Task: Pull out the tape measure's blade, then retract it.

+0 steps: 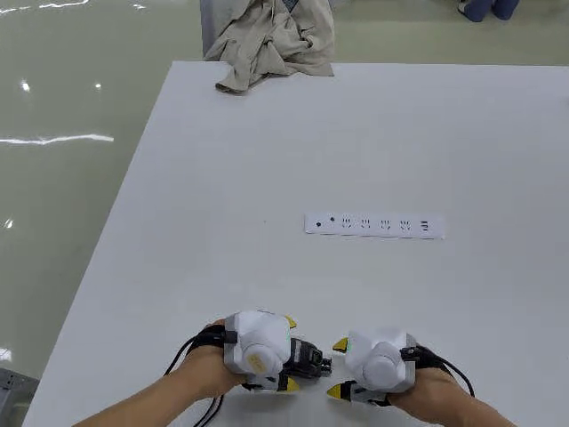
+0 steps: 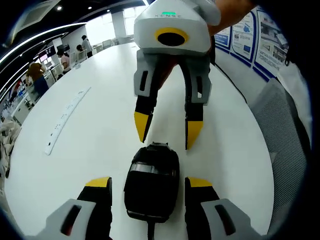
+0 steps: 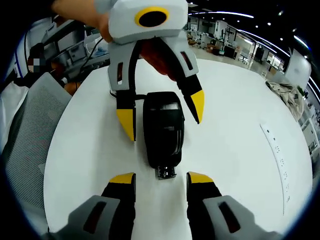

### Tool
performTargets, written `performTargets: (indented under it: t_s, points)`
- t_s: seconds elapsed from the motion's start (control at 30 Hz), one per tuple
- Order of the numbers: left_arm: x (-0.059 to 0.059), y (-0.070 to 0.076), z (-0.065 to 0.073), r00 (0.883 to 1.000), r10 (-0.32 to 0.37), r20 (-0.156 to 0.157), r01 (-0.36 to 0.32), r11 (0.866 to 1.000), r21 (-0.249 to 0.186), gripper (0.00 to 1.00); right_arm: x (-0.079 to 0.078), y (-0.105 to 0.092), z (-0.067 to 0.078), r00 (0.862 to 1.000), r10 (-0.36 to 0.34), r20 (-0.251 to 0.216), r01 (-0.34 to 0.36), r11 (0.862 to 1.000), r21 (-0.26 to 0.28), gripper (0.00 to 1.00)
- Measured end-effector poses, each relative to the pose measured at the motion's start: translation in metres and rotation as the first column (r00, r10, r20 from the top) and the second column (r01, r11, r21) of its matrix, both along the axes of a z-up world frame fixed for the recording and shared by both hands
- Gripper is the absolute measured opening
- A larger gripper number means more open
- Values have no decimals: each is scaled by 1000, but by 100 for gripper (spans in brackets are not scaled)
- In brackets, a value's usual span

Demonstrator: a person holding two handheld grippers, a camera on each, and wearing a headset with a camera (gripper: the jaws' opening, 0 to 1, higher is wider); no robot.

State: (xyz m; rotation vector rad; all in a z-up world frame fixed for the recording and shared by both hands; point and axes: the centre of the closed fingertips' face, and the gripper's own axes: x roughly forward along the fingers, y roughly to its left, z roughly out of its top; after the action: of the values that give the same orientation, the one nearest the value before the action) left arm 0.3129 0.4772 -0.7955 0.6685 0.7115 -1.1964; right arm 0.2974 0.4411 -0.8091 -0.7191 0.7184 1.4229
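Observation:
A black tape measure (image 1: 308,358) lies on the white table (image 1: 356,142) near its front edge, between my two grippers, which point at each other. My left gripper (image 1: 288,352) stands open with its yellow-tipped jaws on either side of the case (image 2: 152,182), a small gap on each side. My right gripper (image 1: 338,366) is open too and faces the end of the tape measure (image 3: 164,132) where the metal blade tab (image 3: 165,173) sits just at its fingertips. No blade is drawn out. The right gripper (image 2: 167,132) hangs above the case in the left gripper view.
A white power strip (image 1: 373,225) lies flat at mid-table, beyond the grippers. A crumpled beige cloth (image 1: 271,40) hangs over the far edge. The table's left edge drops to a glossy floor (image 1: 62,178). A grey mesh chair (image 3: 30,130) stands behind me.

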Motion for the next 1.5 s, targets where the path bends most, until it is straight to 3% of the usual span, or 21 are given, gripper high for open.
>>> performTargets:
  t_s: [0.27,0.6,1.5]
  points:
    - [-3,-3,-3,999,-50,-10,50,999,15,51,6,4,-2,1000,15,0,-15,1000,-3,36]
    - [-4,-8,-3,998,-65,-12,66,998,11,41,5,7,-5,999,38,-14,-38,999,-6,32]
    - [-2,-9,-5,997,-81,-5,81,996,39,37,5,3,-18,998,55,-25,-57,997,-46,24]
